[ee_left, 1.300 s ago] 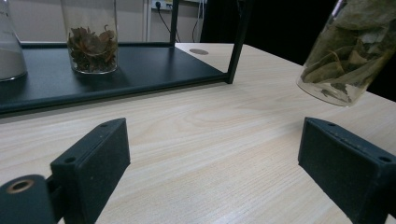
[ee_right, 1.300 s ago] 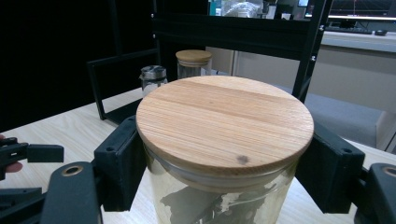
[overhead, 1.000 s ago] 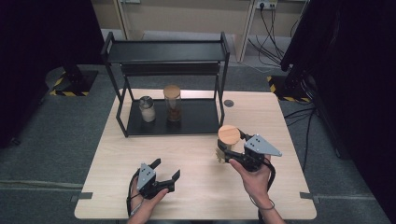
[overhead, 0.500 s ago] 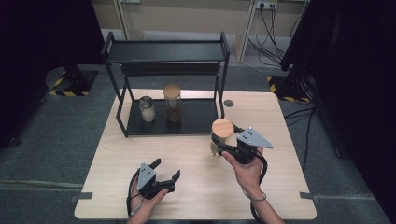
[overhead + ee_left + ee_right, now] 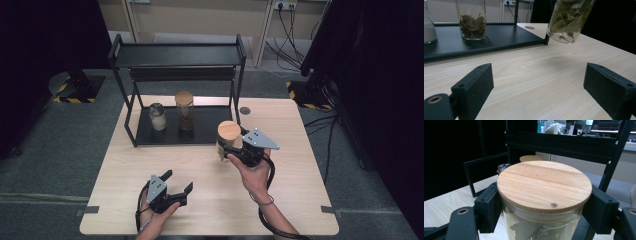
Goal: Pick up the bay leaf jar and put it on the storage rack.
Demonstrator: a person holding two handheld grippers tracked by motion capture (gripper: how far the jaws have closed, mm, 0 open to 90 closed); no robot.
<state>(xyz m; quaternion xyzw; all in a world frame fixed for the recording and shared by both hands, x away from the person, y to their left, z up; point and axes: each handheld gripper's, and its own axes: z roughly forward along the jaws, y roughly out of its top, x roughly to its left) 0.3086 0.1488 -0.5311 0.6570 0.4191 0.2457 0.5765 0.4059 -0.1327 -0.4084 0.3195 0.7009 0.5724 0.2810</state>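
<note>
My right gripper (image 5: 226, 149) is shut on a glass jar of dried leaves (image 5: 228, 139) with a round wooden lid (image 5: 544, 185), its jaws clamping the glass just under the lid. The jar hangs tilted above the table, in front of the right end of the black rack (image 5: 176, 54). In the left gripper view the jar's bottom (image 5: 567, 22) floats clear of the wood. My left gripper (image 5: 180, 180) rests near the table's front edge, open, with bare tabletop between its jaws (image 5: 540, 85).
On the rack's bottom tray (image 5: 200, 134) stand a small jar of white powder (image 5: 157, 116) and a taller wooden-lidded jar of brown pieces (image 5: 184, 110). A dark round grommet (image 5: 244, 110) sits in the table behind the held jar. The rack's right post (image 5: 239, 95) is close to it.
My right hand has carried the leaf jar to the left and farther from the person, nearer the rack. The left gripper has stayed in place.
</note>
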